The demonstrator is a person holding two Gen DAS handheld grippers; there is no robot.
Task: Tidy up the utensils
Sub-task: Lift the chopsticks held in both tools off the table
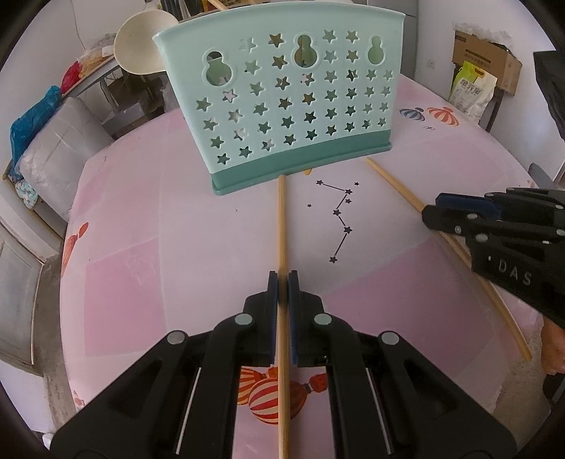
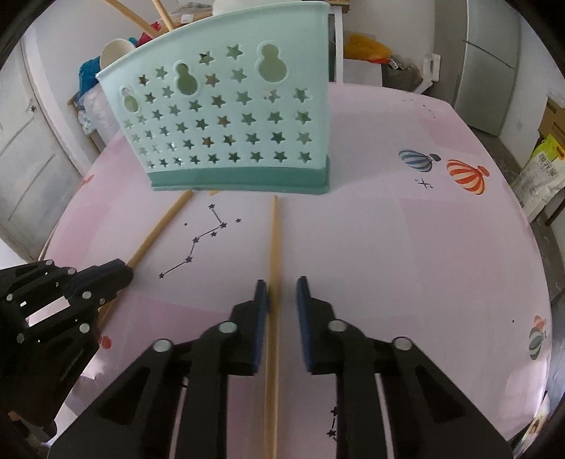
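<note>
A mint-green utensil holder point(image 1: 289, 106) with star holes stands on the pink table; it also shows in the right wrist view point(image 2: 229, 127). Two wooden chopsticks lie in front of it. My left gripper point(image 1: 282, 279) is shut on one chopstick point(image 1: 281, 219), which runs from the holder's base back between the pads. My right gripper point(image 2: 280, 286) is open around the other chopstick point(image 2: 273, 240); the left pad touches it, the right pad stands apart. The right gripper shows in the left wrist view point(image 1: 459, 212), over its chopstick point(image 1: 392, 182). The left gripper shows in the right wrist view point(image 2: 109, 273).
The pink tablecloth point(image 1: 176, 247) has balloon and constellation prints. Two chopstick ends stick up out of the holder point(image 2: 141, 17). A white bowl point(image 1: 141, 42) sits behind the holder. A cardboard box and bag point(image 1: 480, 70) stand at the back right, a fridge point(image 2: 494, 63) beyond the table.
</note>
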